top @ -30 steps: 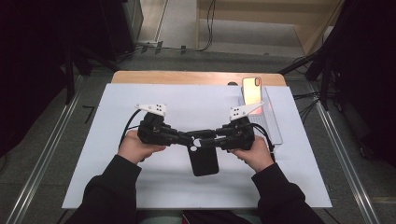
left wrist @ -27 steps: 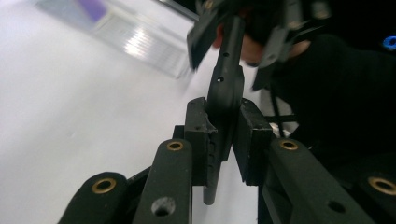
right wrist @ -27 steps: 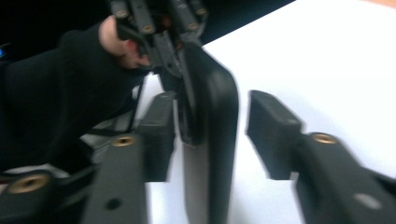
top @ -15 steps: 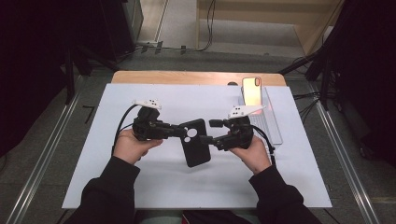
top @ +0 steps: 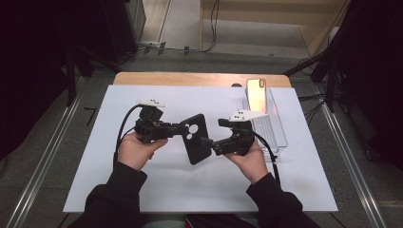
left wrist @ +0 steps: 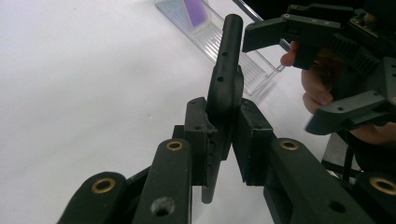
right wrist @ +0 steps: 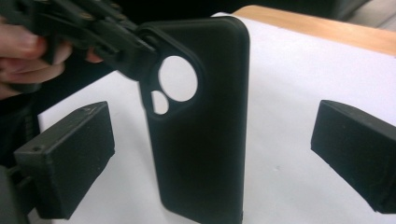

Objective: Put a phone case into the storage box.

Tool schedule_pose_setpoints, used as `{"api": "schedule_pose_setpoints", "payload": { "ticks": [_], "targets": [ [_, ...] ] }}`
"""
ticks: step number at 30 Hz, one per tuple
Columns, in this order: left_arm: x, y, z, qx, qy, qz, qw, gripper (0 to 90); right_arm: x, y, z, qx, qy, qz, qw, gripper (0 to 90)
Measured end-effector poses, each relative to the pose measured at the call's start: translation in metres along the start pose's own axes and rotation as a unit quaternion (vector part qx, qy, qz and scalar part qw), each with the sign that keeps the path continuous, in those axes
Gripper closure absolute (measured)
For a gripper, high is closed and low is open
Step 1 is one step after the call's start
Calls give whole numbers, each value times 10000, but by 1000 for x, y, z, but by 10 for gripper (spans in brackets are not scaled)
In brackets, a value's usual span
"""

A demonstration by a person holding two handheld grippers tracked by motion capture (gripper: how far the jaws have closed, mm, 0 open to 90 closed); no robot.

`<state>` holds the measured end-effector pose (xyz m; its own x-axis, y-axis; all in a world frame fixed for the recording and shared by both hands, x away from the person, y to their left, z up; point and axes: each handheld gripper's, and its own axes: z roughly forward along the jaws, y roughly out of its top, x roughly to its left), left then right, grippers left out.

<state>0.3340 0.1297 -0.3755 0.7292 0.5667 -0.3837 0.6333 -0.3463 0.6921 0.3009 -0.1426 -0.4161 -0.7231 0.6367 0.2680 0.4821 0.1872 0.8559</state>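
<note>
The left gripper (top: 178, 129) is clamped on the phone case's (top: 196, 138) camera end. The right gripper (top: 212, 134), jaws just spread, frees it. The case is probably light and bendy; grip the far rim.

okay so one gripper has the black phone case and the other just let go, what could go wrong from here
The left gripper pinches the black rubbery phone case only at its camera-hole edge, so the case might swing or slip out. The right gripper, whose jaws have just been opening, stands wide beside it and could knock it if it closes off-centre. The gold phone leaning in the clear plastic stand sits near the right hand and could be bumped.
</note>
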Motion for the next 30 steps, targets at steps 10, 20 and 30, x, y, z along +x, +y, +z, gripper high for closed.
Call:
{"api": "schedule_pose_setpoints", "payload": {
  "ticks": [10,20,30],
  "targets": [
    [-10,1,5,37,321,-193,9993,769,14,-3,10,119,-465,-1,9988,50],
    [-13,-1,4,-71,264,-347,9990,769,29,-6,24,387,-909,-174,9950,49],
    [-26,-3,14,95,263,-351,9990,768,34,-9,36,542,-872,-86,9947,50]
  ]
}}
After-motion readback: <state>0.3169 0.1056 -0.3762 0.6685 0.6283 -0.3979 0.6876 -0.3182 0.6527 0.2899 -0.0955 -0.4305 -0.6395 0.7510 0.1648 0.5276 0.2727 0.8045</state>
